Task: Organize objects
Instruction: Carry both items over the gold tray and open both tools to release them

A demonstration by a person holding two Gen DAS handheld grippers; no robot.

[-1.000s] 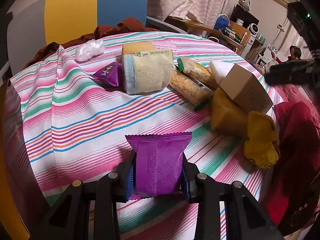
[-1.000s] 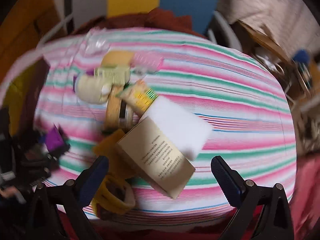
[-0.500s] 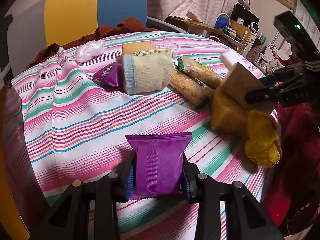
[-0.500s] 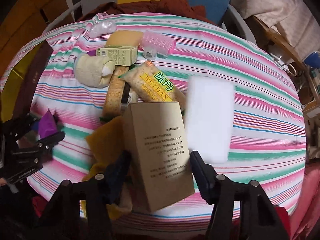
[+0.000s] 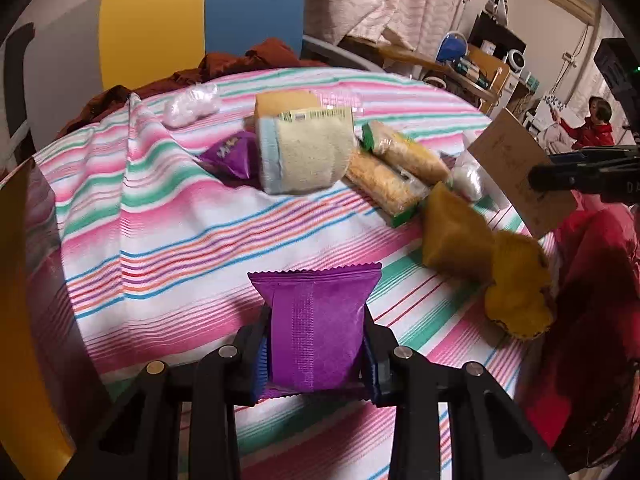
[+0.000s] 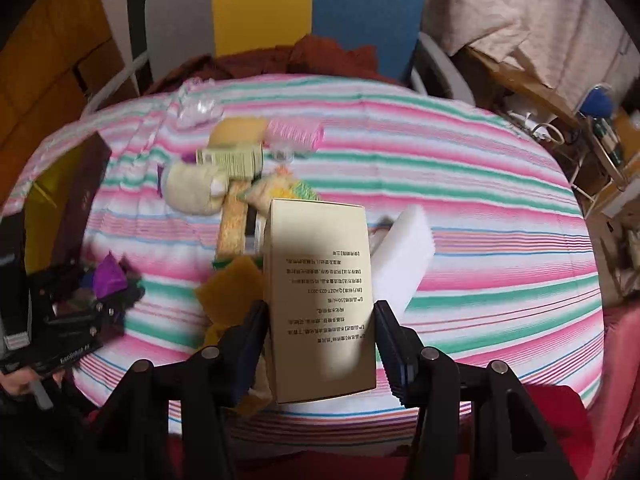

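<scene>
The tan cardboard box [image 6: 322, 300] sits clamped in the right gripper [image 6: 320, 332], raised over the near rim of the striped bench [image 6: 460, 184], with a white foam block [image 6: 404, 252] touching its right edge. Broad bare cloth lies to the right. The left gripper [image 5: 316, 350] pinches a purple snack packet [image 5: 316, 328] at the near-left rim, well apart from the central clutter.
</scene>
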